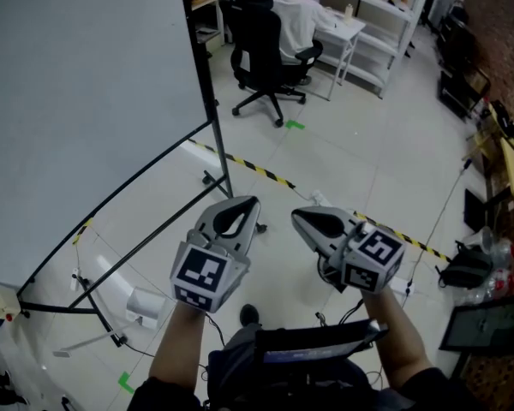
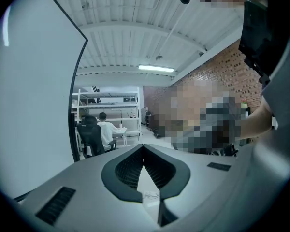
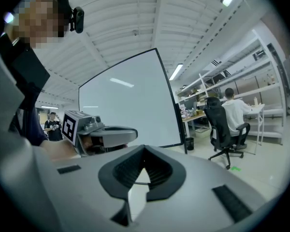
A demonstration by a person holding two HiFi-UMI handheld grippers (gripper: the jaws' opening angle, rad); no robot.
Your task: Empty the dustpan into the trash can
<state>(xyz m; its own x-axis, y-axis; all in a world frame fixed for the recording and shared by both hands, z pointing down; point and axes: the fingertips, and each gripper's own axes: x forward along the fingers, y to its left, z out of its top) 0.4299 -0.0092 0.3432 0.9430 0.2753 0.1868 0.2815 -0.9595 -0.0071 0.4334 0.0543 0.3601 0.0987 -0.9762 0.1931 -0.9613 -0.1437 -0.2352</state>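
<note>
No dustpan shows in any view. My left gripper [image 1: 252, 202] [image 2: 143, 147] is held level above the floor, jaws shut with nothing between them. Just to its right, my right gripper [image 1: 296, 216] [image 3: 144, 148] is also shut and empty. Both point toward the far end of the room. In the right gripper view the left gripper [image 3: 102, 134] sits close by at the left. A small dark bin [image 3: 190, 143] stands on the floor by the whiteboard's leg; whether it is the trash can I cannot tell.
A large whiteboard [image 1: 86, 75] on a black stand fills the left. Black-and-yellow tape [image 1: 259, 169] crosses the floor ahead. A person sits on an office chair [image 1: 261, 54] at a desk. A dark bag [image 1: 467, 268] lies at the right, white clutter [image 1: 144, 303] at the lower left.
</note>
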